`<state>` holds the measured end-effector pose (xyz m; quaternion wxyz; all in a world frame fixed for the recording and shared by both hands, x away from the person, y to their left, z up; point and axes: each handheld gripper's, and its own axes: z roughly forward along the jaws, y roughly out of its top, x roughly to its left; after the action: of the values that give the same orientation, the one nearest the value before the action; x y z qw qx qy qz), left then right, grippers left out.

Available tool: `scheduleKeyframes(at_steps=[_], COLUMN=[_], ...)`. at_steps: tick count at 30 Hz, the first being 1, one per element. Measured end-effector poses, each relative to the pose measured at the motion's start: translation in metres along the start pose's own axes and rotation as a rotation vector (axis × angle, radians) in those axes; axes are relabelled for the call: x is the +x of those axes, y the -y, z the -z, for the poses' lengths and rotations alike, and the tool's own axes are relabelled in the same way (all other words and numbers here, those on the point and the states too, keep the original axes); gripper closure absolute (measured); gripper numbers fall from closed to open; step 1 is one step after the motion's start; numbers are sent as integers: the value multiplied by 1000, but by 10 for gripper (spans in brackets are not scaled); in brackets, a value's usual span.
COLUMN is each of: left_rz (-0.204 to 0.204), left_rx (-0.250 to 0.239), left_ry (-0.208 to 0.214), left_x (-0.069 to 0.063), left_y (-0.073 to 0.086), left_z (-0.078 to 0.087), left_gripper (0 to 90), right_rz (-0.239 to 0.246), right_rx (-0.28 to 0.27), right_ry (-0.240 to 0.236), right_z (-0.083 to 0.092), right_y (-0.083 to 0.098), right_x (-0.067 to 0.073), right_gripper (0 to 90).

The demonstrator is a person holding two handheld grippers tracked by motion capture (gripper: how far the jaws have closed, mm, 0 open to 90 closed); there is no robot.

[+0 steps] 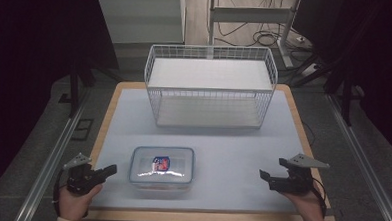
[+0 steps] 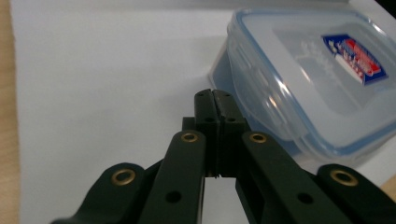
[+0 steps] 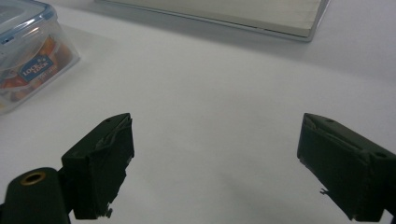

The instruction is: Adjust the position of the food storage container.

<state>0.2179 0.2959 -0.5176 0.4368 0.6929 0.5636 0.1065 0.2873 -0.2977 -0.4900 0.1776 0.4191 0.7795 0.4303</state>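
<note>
Grippers sit at the near edge of the table (image 1: 283,124), one on each side of a clear plastic box (image 1: 162,167) with a blue-rimmed snap lid. The left gripper (image 1: 112,169) has its jaws pressed together on nothing, tips just beside the box's left end but apart from it; in the left gripper view the lid's edge curves right past the closed tips (image 2: 214,100). The right gripper (image 1: 264,175) waits well off to the box's right, jaws standing wide with bare table between them, as the right gripper view (image 3: 215,140) shows. To take the box well, I'd say the left jaws need to open before they go in, then meet the box low on its wall rather than on the slick lid, with the right coming across to steady the far end. Inside the box there's something orange and red, too blurred through the plastic to name; a red and blue sticker (image 1: 161,163) sits on the lid. Farther back stands a white wire basket (image 1: 207,122), with a pale liner on its floor and nothing else in it.
</note>
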Motion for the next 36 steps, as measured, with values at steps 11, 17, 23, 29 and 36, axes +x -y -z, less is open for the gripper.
scheduleKeyframes(at_steps=[11,17,23,29,36], left_rz=[-22,-43,-31,-37,-57], left_rx=[46,61,59,62,64], left_ry=[61,58,54,58,74], left_x=[-12,-18,-19,-26,-38], left_y=[2,1,0,-2,-8], left_z=[-12,-15,-16,-19,-26], left_gripper=[897,897,898,898,897], right_rz=[14,13,18,17,21], right_rx=[12,9,13,11,18], right_ry=[1,4,6,6,3], right_z=[-3,-2,-3,-2,-4], right_y=[1,1,1,0,1], right_x=[3,3,5,5,7], right_gripper=[115,117,118,118,118])
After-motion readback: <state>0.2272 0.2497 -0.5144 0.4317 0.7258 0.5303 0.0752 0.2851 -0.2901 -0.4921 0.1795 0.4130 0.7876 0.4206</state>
